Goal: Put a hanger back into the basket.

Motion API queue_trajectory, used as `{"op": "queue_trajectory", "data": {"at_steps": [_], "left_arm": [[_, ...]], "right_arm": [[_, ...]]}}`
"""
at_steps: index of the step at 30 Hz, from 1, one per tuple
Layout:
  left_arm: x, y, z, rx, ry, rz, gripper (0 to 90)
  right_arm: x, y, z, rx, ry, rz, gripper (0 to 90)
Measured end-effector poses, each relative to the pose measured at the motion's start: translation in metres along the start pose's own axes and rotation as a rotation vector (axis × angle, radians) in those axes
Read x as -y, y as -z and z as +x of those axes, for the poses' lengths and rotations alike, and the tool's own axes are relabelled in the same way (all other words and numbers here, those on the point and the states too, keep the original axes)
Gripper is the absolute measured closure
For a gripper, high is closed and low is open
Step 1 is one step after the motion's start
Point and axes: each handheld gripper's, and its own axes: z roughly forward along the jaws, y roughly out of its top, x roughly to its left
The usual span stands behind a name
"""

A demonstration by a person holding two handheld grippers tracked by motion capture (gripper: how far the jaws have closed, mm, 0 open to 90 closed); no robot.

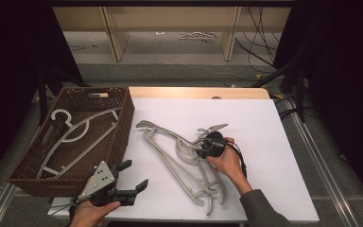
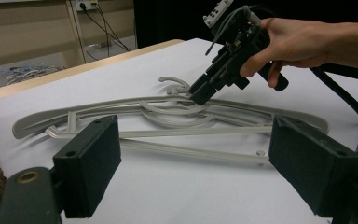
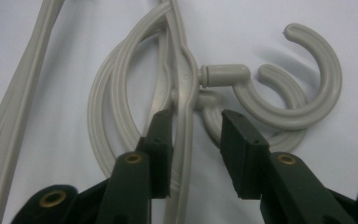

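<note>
Tilting down, right gripper [image 3: 193, 140] jaws half-closed astride top hanger [image 3: 184, 93] — not clamped; left gripper [image 2: 193, 168] wide open, empty — two hangers between, one in basket [image 1: 123, 123].

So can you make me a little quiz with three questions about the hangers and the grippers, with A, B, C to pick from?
1. Where is the white hanger?
A. in the brown basket
B. on the floor
C. in a hand

2. What colour are the hangers on the table?
A. red
B. grey
C. blue

3. How is the left gripper?
A. shut on a hanger
B. open with nothing between its jaws
C. holding the basket

Answers:
1. A, since the high view shows it lying inside the woven basket at the left.
2. B, as they lie pale grey on the white table top.
3. B, because the left gripper view shows its jaws wide apart above bare table, while the right gripper is the one straddling a hanger by its hook.
</note>
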Motion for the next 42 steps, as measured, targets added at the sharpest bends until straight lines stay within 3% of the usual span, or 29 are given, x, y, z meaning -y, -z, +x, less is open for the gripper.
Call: {"op": "queue_trajectory", "data": {"at_steps": [10,14,17,22,28,32,33,34,42], "left_arm": [[0.000,-0.001,0.000,0.002,0.005,0.001,17.0],[0.000,-0.001,-0.001,0.004,0.000,0.010,16.9],[0.001,-0.002,0.000,0.003,0.002,0.014,17.1],[0.000,-0.001,0.001,0.001,0.004,0.011,17.3],[0.001,-0.001,0.002,-0.006,0.002,0.020,17.5],[0.000,0.000,0.002,-0.013,0.007,0.017,17.6],[0.001,0.000,0.003,-0.012,0.000,0.020,17.7],[0.001,0.000,0.003,-0.014,-0.001,0.023,17.7],[0.002,-0.001,0.002,-0.014,0.000,0.023,17.8]], "right_arm": [[-0.007,-0.009,0.003,-0.002,-0.005,0.054,72.6],[-0.009,-0.015,0.003,-0.020,0.017,0.092,77.3],[-0.011,-0.015,0.005,-0.003,0.028,0.102,79.4],[-0.011,-0.013,0.005,0.012,0.029,0.098,81.8],[-0.015,-0.002,0.003,0.031,0.059,0.040,82.3],[-0.015,0.004,0.003,0.040,0.055,0.007,82.4],[-0.015,0.008,0.003,0.029,0.045,0.020,82.5],[-0.015,0.008,0.003,0.037,0.059,-0.003,82.5],[-0.015,0.028,0.007,0.030,0.101,-0.022,82.6]]}}
